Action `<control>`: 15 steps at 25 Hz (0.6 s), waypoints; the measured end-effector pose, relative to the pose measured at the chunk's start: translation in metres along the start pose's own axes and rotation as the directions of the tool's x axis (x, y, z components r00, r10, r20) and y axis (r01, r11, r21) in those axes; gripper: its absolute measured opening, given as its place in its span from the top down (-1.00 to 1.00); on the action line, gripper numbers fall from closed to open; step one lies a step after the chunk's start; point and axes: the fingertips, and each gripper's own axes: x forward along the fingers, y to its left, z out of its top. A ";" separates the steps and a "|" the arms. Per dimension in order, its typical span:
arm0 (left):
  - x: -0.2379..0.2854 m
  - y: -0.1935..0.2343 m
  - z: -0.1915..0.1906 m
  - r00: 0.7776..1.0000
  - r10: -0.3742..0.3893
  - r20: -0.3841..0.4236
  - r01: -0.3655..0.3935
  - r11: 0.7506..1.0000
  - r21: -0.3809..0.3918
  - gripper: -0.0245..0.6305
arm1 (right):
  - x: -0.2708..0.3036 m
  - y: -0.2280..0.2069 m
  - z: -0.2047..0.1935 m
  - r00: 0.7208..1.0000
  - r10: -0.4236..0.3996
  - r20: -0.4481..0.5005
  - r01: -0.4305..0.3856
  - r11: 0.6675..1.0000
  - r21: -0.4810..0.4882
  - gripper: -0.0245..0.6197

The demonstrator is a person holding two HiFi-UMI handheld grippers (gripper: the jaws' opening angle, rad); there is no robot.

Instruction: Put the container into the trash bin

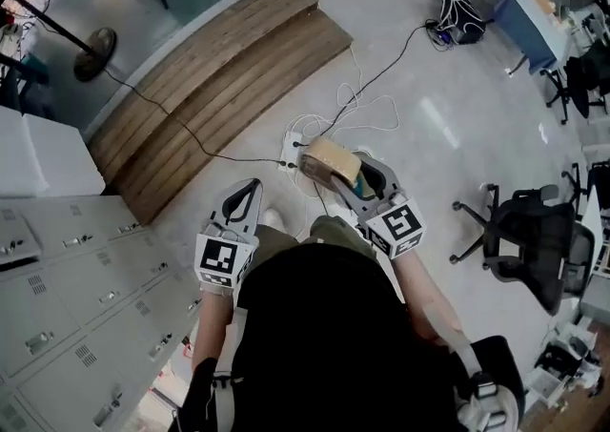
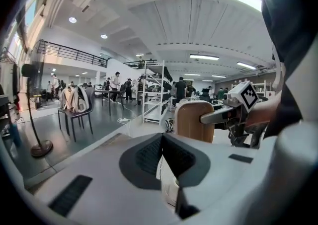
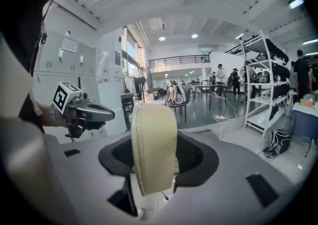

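Observation:
A tan, round-edged container [image 1: 330,161] is held on its edge above the floor, in front of the person. My right gripper [image 1: 341,171] is shut on it, one jaw on each flat side. The right gripper view shows the container [image 3: 152,144] filling the gap between the pads of the right gripper [image 3: 154,142]. My left gripper [image 1: 250,186] hangs beside it at the left, apart from the container. Its jaws [image 2: 162,140] meet with nothing between them. From the left gripper view the container [image 2: 194,120] shows off to the right. No trash bin shows in any view.
Below lies a pale floor with a white power strip and cables [image 1: 294,146]. A wooden platform [image 1: 219,87] lies ahead to the left, with grey lockers [image 1: 67,297] at the near left. Black office chairs [image 1: 524,230] stand to the right. A shelving rack [image 3: 261,85] and people stand farther off.

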 end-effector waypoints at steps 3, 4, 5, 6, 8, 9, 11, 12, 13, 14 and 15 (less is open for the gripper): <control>0.020 0.012 0.000 0.996 -0.084 0.003 0.084 0.996 0.021 0.90 | 0.002 -0.014 -0.002 0.995 -0.096 -0.001 0.096 0.995 0.038 0.26; 0.026 0.016 0.000 0.994 -0.111 0.000 0.111 0.993 0.028 0.90 | 0.002 -0.018 -0.003 0.992 -0.128 -0.003 0.128 0.991 0.049 0.26; 0.031 0.019 0.000 0.991 -0.137 -0.002 0.137 0.990 0.034 0.90 | 0.001 -0.022 -0.006 0.987 -0.161 -0.005 0.162 0.985 0.059 0.26; 0.037 0.022 -0.001 0.987 -0.162 -0.005 0.162 0.986 0.037 0.90 | 0.000 -0.026 -0.008 0.981 -0.194 -0.009 0.194 0.979 0.069 0.26; 0.048 0.027 -0.003 0.977 -0.211 -0.011 0.211 0.977 0.038 0.90 | -0.002 -0.033 -0.013 0.967 -0.253 -0.022 0.254 0.962 0.095 0.26; 0.053 0.028 -0.004 0.972 -0.235 -0.015 0.236 0.971 0.037 0.90 | -0.003 -0.035 -0.017 0.960 -0.280 -0.030 0.282 0.953 0.108 0.26; 0.061 0.031 -0.006 0.957 -0.288 -0.028 0.288 0.957 0.032 0.90 | -0.004 -0.037 -0.024 0.942 -0.331 -0.046 0.334 0.933 0.130 0.26; 0.064 0.032 -0.009 0.949 -0.314 -0.036 0.315 0.949 0.028 0.90 | -0.005 -0.037 -0.028 0.933 -0.356 -0.053 0.360 0.922 0.140 0.26; 0.067 0.033 -0.013 0.940 -0.338 -0.044 0.340 0.940 0.023 0.90 | -0.007 -0.037 -0.032 0.923 -0.380 -0.061 0.385 0.911 0.149 0.26; 0.069 0.034 -0.016 0.932 -0.360 -0.051 0.361 0.932 0.017 0.90 | -0.008 -0.037 -0.036 0.913 -0.402 -0.070 0.408 0.900 0.155 0.26; 0.071 0.033 -0.019 0.924 -0.378 -0.057 0.379 0.925 0.011 0.90 | -0.010 -0.037 -0.040 0.903 -0.422 -0.079 0.429 0.889 0.159 0.26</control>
